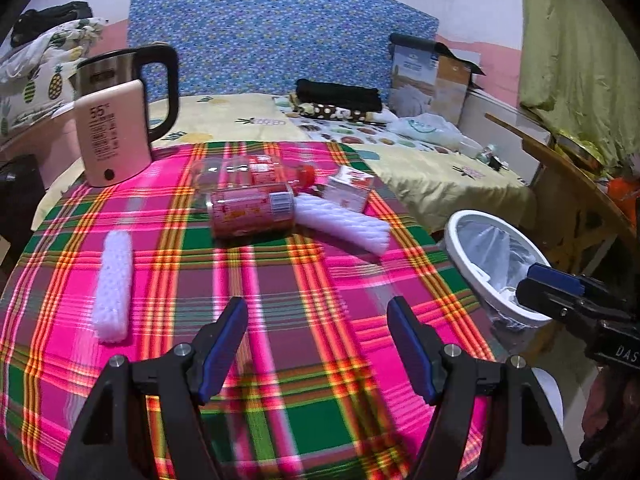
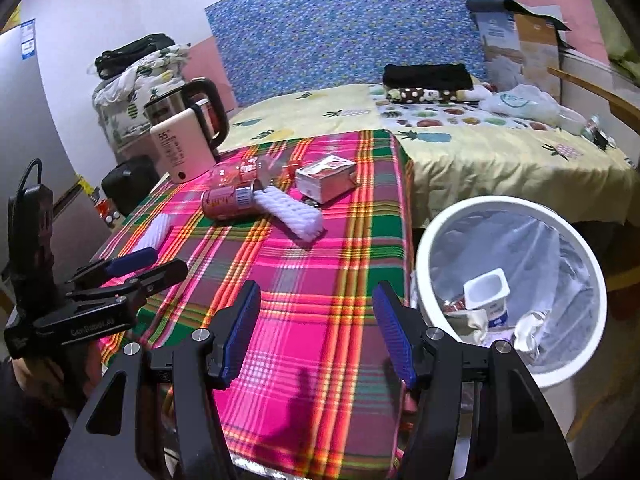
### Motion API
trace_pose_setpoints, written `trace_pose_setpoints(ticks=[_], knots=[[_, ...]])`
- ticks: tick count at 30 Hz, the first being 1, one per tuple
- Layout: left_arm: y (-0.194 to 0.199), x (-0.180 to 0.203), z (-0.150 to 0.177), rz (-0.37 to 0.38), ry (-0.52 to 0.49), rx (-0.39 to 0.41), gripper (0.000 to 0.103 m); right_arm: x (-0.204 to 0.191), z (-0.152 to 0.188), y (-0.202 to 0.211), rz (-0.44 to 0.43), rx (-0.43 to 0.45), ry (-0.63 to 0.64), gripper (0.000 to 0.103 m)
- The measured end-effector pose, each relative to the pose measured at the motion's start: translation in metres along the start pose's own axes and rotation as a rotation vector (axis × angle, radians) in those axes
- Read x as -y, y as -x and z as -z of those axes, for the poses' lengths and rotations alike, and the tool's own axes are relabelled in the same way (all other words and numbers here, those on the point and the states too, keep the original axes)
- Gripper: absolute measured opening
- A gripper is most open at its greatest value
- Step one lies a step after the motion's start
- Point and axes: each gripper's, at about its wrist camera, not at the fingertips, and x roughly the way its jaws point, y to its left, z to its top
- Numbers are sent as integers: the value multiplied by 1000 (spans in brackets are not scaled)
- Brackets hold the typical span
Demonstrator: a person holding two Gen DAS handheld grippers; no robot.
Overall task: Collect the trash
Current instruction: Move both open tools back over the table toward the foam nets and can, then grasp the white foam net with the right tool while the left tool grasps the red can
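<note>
On the plaid tablecloth (image 1: 280,280) lie a red can (image 1: 252,210), a clear plastic bottle with a red cap (image 1: 248,172), a small red-and-white carton (image 1: 350,188) and two white foam sleeves (image 1: 344,226) (image 1: 114,284). The white lined bin (image 2: 508,276) stands right of the table and holds a yogurt cup (image 2: 488,292) and crumpled wrappers. My left gripper (image 1: 318,312) is open and empty above the near cloth. My right gripper (image 2: 316,296) is open and empty over the table's right edge beside the bin; it also shows in the left wrist view (image 1: 536,280).
A pink kettle (image 1: 116,128) stands at the table's far left corner. A bed with a yellow sheet (image 1: 420,160) lies behind the table, with folded clothes, a plastic bag and a cardboard box. A wooden chair (image 1: 568,184) is at right.
</note>
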Motion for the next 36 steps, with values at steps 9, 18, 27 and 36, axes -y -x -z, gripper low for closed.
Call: trace_pose_setpoints(ticks=[9,18,27,36], knots=[[-5,-25,-12,-35,31,6,74,-12,-13,-15,-29,-11,54,60],[-8,-56,-24,-80,61,22,74,-17,-25,-39,-41,-34,82,60],[-11,-99,-27,-181,119,26,74,-18,-38,-65,-37,-58,106,60],[-23,-126,-25,-228,162,-1,74,-18,-48,-91,-32,-87,130,60]])
